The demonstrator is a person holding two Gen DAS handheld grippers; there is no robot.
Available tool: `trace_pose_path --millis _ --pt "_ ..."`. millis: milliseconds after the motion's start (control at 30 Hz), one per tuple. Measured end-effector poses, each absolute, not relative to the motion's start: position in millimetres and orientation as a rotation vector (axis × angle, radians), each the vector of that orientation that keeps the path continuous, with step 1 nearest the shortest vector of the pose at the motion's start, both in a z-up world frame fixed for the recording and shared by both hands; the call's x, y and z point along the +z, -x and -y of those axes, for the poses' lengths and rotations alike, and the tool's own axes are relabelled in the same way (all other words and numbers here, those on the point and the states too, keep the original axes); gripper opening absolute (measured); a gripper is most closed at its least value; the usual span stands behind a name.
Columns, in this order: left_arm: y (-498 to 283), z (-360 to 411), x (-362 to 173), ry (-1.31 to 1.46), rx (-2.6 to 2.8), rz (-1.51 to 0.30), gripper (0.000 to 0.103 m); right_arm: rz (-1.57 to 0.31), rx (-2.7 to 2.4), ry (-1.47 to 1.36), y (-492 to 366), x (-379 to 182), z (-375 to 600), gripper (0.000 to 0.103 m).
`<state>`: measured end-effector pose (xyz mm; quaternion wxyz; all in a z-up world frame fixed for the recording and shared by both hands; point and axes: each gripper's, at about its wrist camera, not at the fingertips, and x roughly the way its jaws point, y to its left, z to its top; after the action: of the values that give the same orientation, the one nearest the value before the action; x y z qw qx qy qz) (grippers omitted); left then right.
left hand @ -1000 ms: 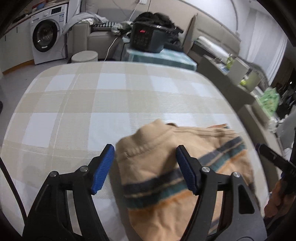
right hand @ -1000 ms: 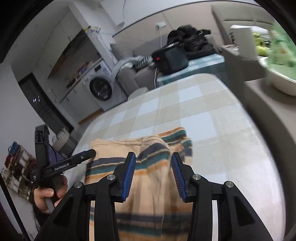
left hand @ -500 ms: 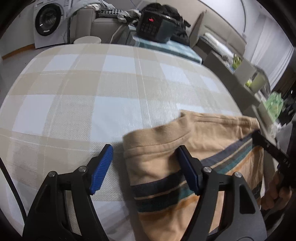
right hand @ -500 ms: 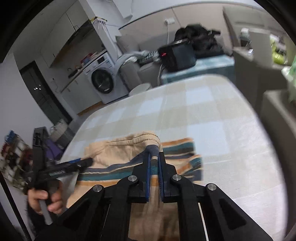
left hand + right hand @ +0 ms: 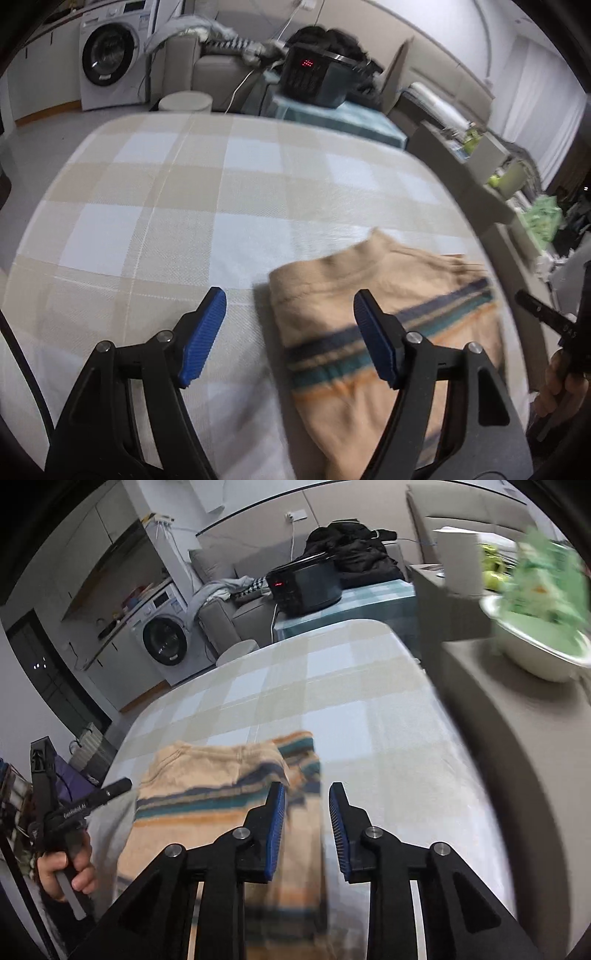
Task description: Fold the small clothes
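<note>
A folded tan knit garment with navy, teal and orange stripes (image 5: 369,332) lies on the beige-checked tablecloth (image 5: 184,206), waistband away, long axis toward the cameras. Left gripper (image 5: 288,339) gapes empty; right gripper (image 5: 306,827) is opening, gripping nothing.

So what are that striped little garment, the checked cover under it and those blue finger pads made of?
The striped garment looks like soft knitted cotton or fleece: matte, limp, with stitched hems. The checked cover seems a woven cloth, its fine diagonal weave showing, no shine. The blue pads look like ribbed rubber or plastic: fine grooves, a dull sheen. Which exactly, I cannot tell.
</note>
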<state>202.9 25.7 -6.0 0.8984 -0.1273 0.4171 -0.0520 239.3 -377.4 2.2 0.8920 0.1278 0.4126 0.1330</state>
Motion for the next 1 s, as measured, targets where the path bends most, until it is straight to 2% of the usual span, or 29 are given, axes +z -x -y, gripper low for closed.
trace_pose_path --millis 133,367,700,900,1000 --pt "-166 -6 13 0.255 -0.178 -0.836 0.069 -0.898 0.325 -0.265 -184 1 393 0.042" --pt "-111 36 5 0.220 -0.255 -0.895 0.069 -0.959 0.479 -0.319 -132 -27 378 0.042" --pt "-68 46 -11 0.192 -0.281 -0.912 0.069 -0.936 0.532 -0.349 -148 -40 355 0.042" --pt "-59 37 -22 0.212 -0.277 -0.938 0.069 -0.965 0.640 -0.367 -147 -41 353 0.034" --pt "-58 32 -27 0.239 -0.271 -0.950 0.069 -0.985 0.644 -0.345 -143 -47 355 0.026"
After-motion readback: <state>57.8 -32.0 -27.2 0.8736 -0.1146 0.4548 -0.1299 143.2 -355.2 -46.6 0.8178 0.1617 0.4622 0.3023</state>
